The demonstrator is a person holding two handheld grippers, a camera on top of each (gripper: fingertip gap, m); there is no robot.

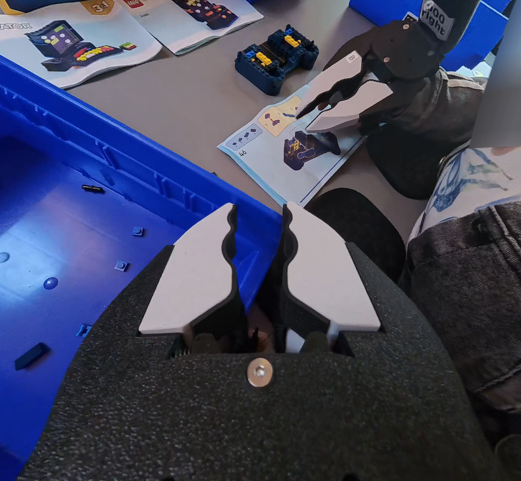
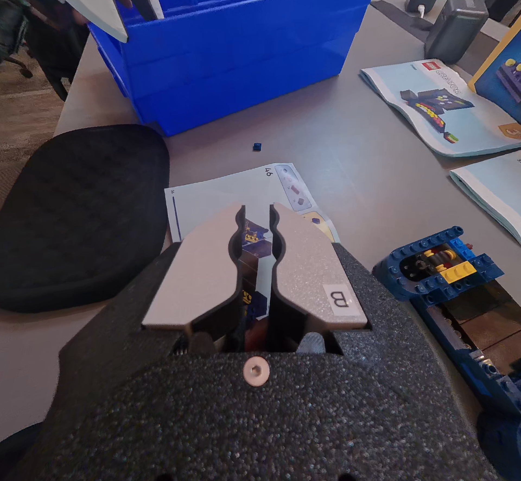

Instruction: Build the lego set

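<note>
While the left tongs [image 1: 259, 207] hang parted and empty over the rim of a blue bin [image 1: 180, 157] of loose bricks, the right tongs [image 2: 257, 207], slightly apart and holding nothing, hover above the open instruction booklet [image 2: 225, 193], beside a half-built brick model [image 2: 439, 264] on the table [image 2: 352, 143].
</note>
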